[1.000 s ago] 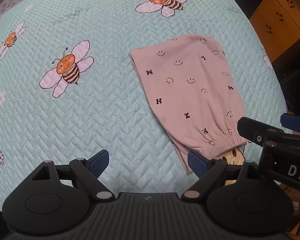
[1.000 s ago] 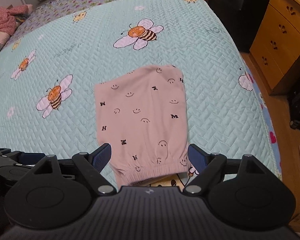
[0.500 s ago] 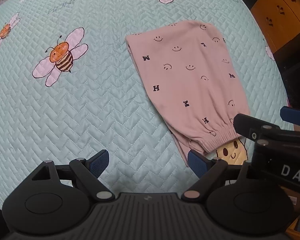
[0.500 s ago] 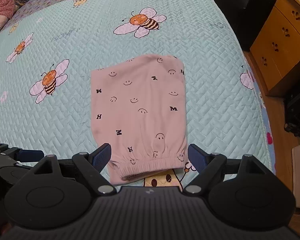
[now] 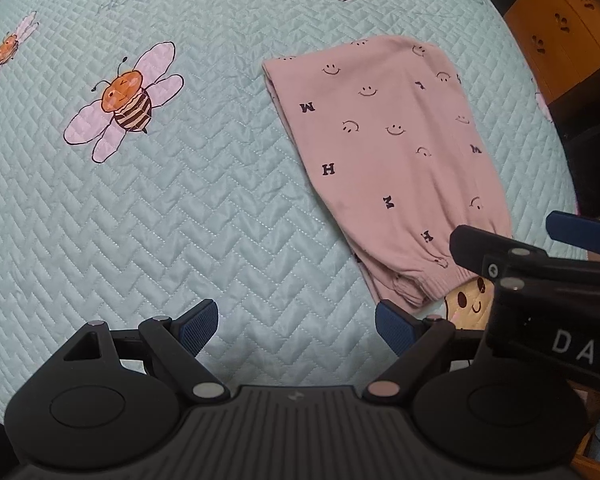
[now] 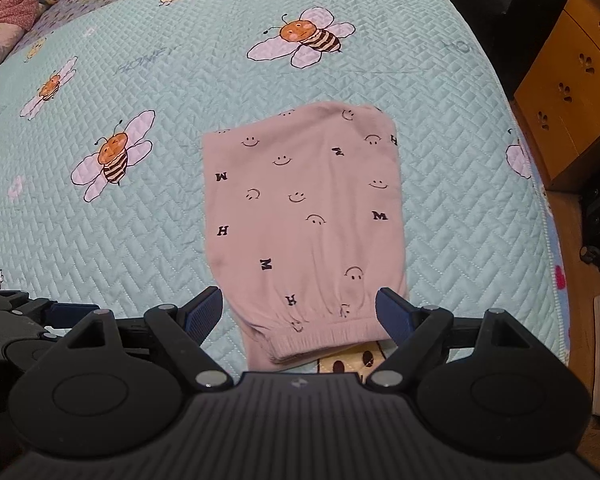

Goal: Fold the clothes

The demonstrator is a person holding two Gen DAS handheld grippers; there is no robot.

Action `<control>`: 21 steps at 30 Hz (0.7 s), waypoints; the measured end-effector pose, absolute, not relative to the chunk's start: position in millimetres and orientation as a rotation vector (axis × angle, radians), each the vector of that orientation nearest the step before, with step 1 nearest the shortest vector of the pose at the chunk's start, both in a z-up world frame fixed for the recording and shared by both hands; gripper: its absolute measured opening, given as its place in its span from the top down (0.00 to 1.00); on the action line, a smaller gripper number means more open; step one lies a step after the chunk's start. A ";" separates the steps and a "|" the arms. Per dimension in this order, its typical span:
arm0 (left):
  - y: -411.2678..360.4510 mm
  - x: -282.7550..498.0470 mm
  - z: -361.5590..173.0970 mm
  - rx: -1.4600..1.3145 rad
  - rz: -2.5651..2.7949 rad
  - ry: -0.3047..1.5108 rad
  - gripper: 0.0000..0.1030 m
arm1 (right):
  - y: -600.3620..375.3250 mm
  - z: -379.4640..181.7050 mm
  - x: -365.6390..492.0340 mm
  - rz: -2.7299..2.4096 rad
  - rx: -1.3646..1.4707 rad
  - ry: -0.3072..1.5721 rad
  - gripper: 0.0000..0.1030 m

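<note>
From my left, the left gripper hangs over bare mint quilt, its fingers spread wide with nothing between them. To its right lie the folded pink trousers, flat on the bedspread, elastic cuff nearest me. My right gripper hovers at that cuff, fingers wide either side, not pinching. A wooden dresser stands far right.

Home bedroom, bee-print quilted bedspread, wooden dresser beside bed
</note>
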State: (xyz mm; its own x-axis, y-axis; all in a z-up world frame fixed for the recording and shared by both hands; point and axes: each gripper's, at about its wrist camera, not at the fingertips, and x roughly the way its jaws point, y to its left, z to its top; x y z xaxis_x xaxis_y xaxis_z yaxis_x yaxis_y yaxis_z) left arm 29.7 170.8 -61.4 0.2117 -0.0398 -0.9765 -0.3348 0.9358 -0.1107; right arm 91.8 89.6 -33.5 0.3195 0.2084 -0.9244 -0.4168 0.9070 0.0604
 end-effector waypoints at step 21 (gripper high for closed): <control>256.3 -40.7 -31.2 -0.168 0.246 0.909 0.14 | 140.0 -37.0 20.9 0.597 0.233 0.913 0.18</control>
State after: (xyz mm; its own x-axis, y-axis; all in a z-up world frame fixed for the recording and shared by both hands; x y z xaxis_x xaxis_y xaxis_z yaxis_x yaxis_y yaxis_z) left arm -40.7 256.3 -31.2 0.5892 0.1394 -0.7958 -0.2810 0.9589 -0.0401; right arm 20.9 140.0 -37.0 0.4642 0.5762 -0.6727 -0.3844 0.8153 0.4331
